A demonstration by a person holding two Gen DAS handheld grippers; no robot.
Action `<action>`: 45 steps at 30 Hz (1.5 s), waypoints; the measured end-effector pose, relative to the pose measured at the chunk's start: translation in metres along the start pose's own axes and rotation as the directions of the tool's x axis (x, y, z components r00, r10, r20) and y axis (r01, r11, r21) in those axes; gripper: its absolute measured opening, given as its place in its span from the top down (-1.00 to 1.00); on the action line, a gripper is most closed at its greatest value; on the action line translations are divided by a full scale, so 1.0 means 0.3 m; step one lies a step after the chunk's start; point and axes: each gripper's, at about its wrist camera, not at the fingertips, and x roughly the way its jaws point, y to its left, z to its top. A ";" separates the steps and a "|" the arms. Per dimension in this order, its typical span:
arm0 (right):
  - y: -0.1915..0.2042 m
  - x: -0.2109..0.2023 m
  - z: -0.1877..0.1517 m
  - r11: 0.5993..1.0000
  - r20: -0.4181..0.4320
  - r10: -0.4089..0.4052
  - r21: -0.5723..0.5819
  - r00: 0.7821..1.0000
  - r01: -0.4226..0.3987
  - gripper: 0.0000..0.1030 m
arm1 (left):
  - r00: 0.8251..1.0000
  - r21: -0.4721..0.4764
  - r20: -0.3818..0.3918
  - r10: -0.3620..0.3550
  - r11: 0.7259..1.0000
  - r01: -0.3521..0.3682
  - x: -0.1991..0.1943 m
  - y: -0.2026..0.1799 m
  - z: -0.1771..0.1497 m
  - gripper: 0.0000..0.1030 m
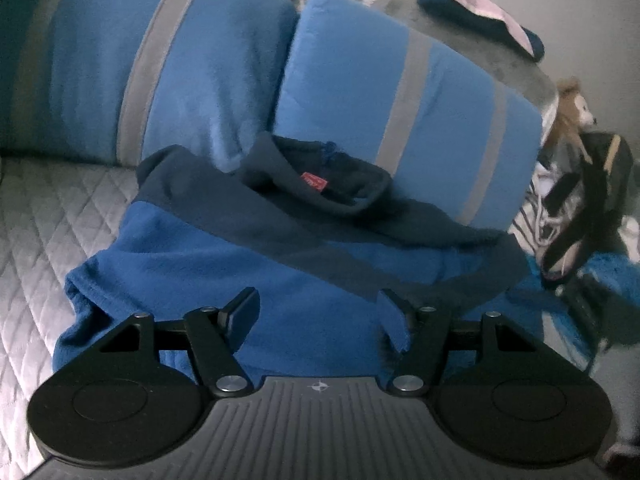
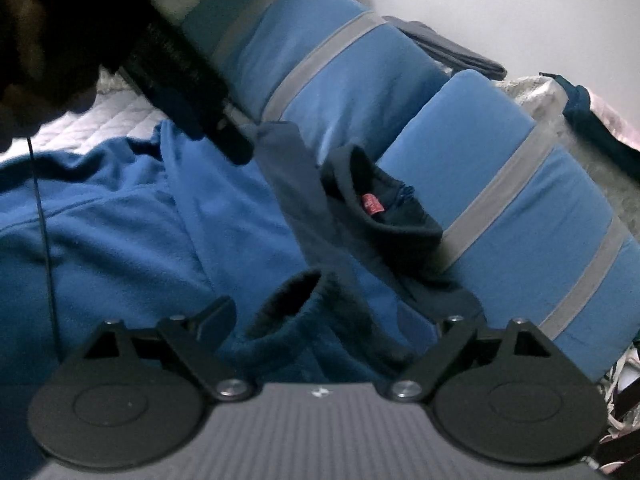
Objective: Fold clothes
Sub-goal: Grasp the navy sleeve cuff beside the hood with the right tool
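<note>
A blue fleece jacket (image 1: 200, 264) with a navy yoke and collar (image 1: 320, 188) lies on the bed, its collar end against the pillows. A red label (image 1: 312, 181) shows inside the collar. My left gripper (image 1: 318, 312) is open just above the jacket's near part, with a blue fold of fabric against its right finger (image 1: 394, 320). In the right wrist view the same jacket (image 2: 120, 240) spreads to the left. A navy sleeve cuff (image 2: 288, 304) gapes between the fingers of my right gripper (image 2: 334, 318), which is open.
Two blue pillows with grey stripes (image 1: 208, 60) (image 1: 432, 128) back the jacket. Grey quilted bedding (image 1: 48, 220) lies to the left. Bags and a stuffed toy (image 1: 572, 108) crowd the right. A dark, blurred sleeve (image 2: 168, 64) reaches in from the upper left. A thin black cable (image 2: 44, 220) hangs there.
</note>
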 end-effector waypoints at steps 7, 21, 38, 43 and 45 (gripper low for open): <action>-0.091 -0.031 -0.057 0.995 0.036 0.091 0.022 0.995 -0.092 -0.82 | 1.000 -0.034 0.014 -0.002 0.999 0.002 0.023 0.000 -0.040 -0.38; -0.013 0.036 -0.151 0.979 -0.018 0.178 -0.092 0.984 -0.179 -0.62 | 0.998 -0.092 -0.017 -0.059 0.994 0.057 0.068 0.078 -0.069 -0.39; -0.025 0.122 -0.114 0.966 -0.055 0.257 0.006 0.965 -0.257 0.08 | 0.989 -0.151 -0.065 -0.136 0.980 0.125 0.060 0.092 -0.082 -0.39; -0.021 0.116 -0.111 0.974 -0.036 0.225 0.005 0.974 -0.225 0.54 | 0.986 -0.174 -0.071 -0.153 0.975 0.138 0.068 0.086 -0.083 -0.39; 0.008 0.108 -0.112 0.980 -0.025 0.196 -0.040 0.980 -0.197 0.63 | 0.983 -0.196 -0.069 -0.171 0.968 0.155 0.070 0.090 -0.085 -0.39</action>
